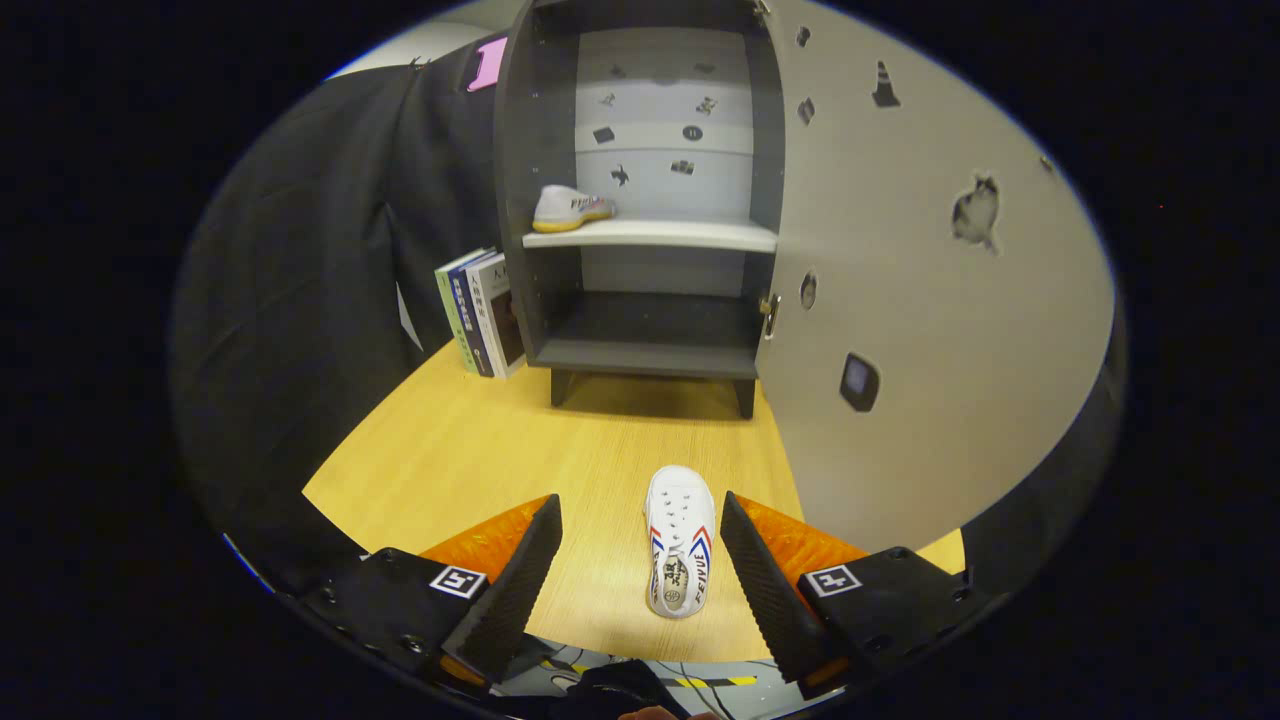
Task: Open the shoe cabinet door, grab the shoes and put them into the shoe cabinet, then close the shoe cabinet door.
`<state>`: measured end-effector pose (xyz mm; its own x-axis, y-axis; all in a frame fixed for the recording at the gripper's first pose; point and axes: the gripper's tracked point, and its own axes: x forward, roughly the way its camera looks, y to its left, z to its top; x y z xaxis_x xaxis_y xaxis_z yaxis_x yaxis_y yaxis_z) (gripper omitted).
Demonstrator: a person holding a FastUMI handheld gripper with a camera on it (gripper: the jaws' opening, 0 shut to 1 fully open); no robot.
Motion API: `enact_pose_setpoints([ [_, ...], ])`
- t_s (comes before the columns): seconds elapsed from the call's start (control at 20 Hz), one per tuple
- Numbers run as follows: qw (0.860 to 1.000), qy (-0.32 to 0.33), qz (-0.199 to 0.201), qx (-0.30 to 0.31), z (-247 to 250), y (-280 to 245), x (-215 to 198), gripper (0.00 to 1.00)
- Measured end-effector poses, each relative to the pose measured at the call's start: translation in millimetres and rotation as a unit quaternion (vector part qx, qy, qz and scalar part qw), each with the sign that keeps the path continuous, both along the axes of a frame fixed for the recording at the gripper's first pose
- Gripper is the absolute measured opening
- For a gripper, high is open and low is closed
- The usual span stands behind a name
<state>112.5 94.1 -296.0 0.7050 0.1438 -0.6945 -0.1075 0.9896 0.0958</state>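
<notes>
Open shoe cabinet (640, 200) on a wood-grain table (470, 450), with one shoe shelved and one lying between the fingers of the hand-held gripper (640, 590).

The cabinet is a dark, matt box on short legs; its pale door (900, 300), dotted with small dark stickers, stands swung wide to the right. A light shelf board (680, 234) carries a grey low shoe with a yellowish sole (570, 208) at its left end; the lower compartment holds nothing. A white canvas shoe (680, 540) with red and blue side stripes lies on the table, toe toward the cabinet, between the ribbed fingers (520, 590), which stand apart and clear of it. Upright books (482, 312) lean just beside the cabinet's left wall.
</notes>
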Motion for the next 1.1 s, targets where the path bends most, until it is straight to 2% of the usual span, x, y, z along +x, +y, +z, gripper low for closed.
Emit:
enact_pose_setpoints([
  [0.4, 0.996, 0.085, 0.03, 0.0, -114, 10, 42, 1.0],
  [0.5, 0.994, 0.102, 0.045, -0.01, -137, 8, 44, 1.0],
  [0.6, 0.992, 0.122, 0.043, -0.011, -157, 6, 44, 1.0],
  [0.8, 0.985, 0.165, 0.042, -0.035, -185, 2, 40, 1.0],
  [0.9, 0.983, 0.173, 0.047, -0.036, -194, 8, 41, 0.99],
  [1.1, 0.979, 0.188, 0.04, -0.075, -205, 4, 41, 0.98],
])
